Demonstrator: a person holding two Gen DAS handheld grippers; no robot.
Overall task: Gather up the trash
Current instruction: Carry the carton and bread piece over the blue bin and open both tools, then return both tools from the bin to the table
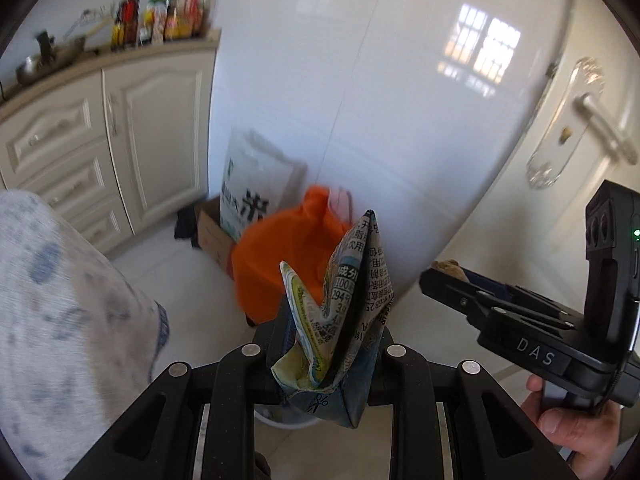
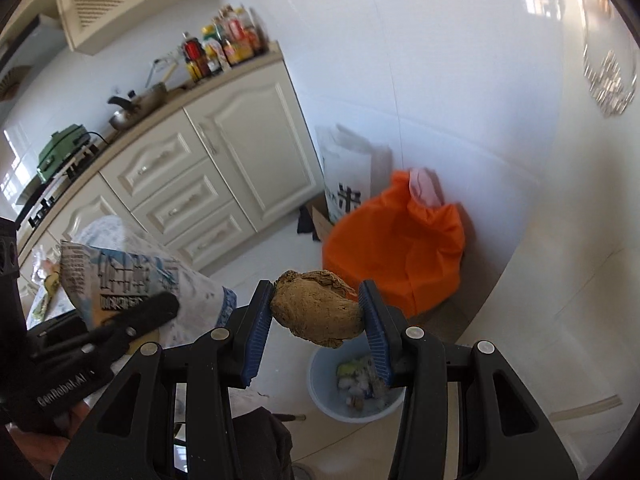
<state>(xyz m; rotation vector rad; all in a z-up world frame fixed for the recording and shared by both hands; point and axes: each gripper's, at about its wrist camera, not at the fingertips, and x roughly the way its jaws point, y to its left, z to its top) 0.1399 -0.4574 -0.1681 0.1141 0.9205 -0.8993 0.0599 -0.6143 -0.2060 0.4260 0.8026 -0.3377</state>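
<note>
My left gripper point(image 1: 326, 344) is shut on a flattened printed carton point(image 1: 344, 304), which stands up between its jaws; the same carton point(image 2: 116, 276) shows at the left of the right wrist view. A crumpled brown lump point(image 2: 316, 308) is pinched between the blue pads point(image 2: 258, 320) of my right gripper point(image 2: 316, 312), which is shut on it. Below that lump a pale blue bin point(image 2: 320, 384) sits on the floor with scraps inside. In the left wrist view only a sliver of the bin point(image 1: 288, 420) shows under the carton. The right gripper point(image 1: 440, 276) enters from the right there.
An orange bag point(image 2: 400, 248) gapes open on the floor against the white wall, with a white paper bag point(image 2: 344, 172) and a cardboard box point(image 1: 212, 236) beside it. Cream cabinets point(image 2: 224, 152) carry bottles and pans. A door handle point(image 1: 600, 120) is at the right. Patterned cloth point(image 1: 60, 300) fills the left.
</note>
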